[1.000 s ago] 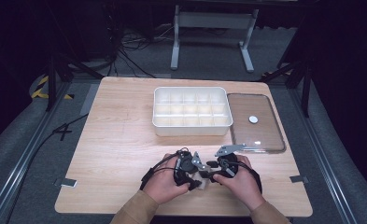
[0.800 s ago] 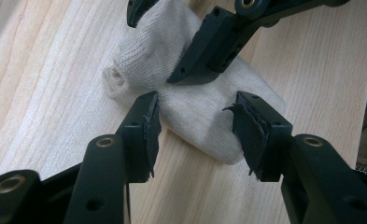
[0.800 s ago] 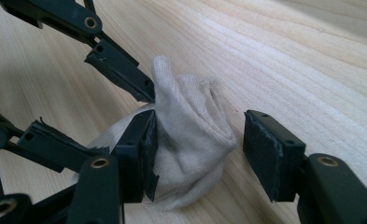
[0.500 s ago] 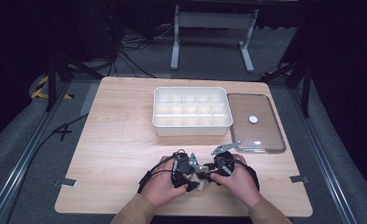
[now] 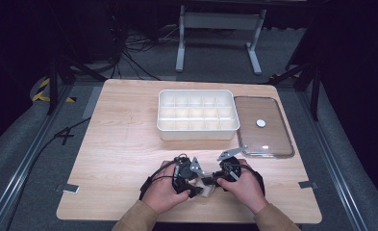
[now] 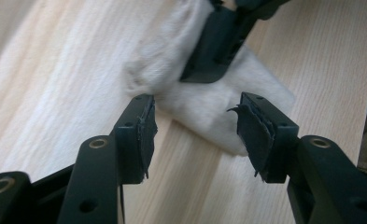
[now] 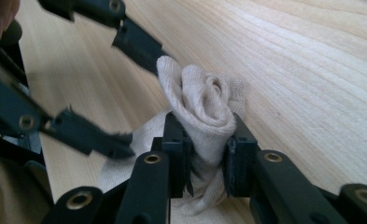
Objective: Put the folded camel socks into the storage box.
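high view: rolled sock (image 5: pixel 207 185) at near table (image 5: pixel 129 144) edge, between both grippers | left gripper view: left gripper (image 6: pixel 195 133) released, jaws just widening, sock beyond | right gripper view: right gripper (image 7: pixel 208 154) just clamped on roll; judged soft, light, best pinched mid-roll.

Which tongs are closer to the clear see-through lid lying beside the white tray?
Right. The right tongs are just in front of the clear plastic lid, squeezing a rolled beige cloth. The left tongs sit farther left, open, jaws just been opening.
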### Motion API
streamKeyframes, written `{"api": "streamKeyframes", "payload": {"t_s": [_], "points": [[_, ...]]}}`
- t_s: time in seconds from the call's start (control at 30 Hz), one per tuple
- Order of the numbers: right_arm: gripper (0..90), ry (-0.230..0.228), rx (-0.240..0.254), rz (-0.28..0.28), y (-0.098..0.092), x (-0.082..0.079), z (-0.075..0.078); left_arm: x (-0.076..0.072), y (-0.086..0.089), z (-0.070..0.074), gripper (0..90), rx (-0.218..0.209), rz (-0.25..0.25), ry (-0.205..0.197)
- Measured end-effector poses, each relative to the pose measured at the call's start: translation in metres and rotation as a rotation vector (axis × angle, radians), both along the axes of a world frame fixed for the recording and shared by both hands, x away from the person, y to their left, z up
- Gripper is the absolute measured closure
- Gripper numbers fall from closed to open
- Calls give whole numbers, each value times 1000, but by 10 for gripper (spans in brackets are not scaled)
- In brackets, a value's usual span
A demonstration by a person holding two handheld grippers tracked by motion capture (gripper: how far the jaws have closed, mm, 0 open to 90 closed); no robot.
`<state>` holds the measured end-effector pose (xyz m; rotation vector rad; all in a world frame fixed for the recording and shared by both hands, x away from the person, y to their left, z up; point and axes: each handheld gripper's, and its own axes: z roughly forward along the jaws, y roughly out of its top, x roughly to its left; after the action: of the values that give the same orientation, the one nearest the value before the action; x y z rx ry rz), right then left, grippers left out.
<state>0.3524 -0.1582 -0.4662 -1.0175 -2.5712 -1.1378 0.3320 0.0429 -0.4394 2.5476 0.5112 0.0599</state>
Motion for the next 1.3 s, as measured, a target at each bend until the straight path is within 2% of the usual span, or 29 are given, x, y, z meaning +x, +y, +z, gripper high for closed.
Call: {"api": "streamKeyframes", "payload": {"t_s": [0.13,0.23,0.37,0.57,0.7,0.8,1.13,1.17,1.3], "points": [[757,-7,7,17,0,-1,2,4,13,10,462,-31,26,-4],[760,-3,7,17,-2,-1,5,7,23,15,459,-73,53,0],[761,-16,15,4,-6,-1,15,9,32,21,456,-47,63,-11],[761,-57,-9,1,-10,4,33,13,49,24,443,-37,108,8],[761,-71,-17,-2,-12,8,43,15,55,29,441,-71,136,22],[761,-87,-21,-11,-15,13,52,16,60,33,442,-55,149,29],[760,-140,-62,-30,-23,26,80,17,70,41,441,-71,197,28],[760,-154,-67,-34,-25,29,87,18,72,42,435,-69,205,42],[759,-179,-81,-40,-28,35,95,18,73,43,425,-59,213,44]]}}
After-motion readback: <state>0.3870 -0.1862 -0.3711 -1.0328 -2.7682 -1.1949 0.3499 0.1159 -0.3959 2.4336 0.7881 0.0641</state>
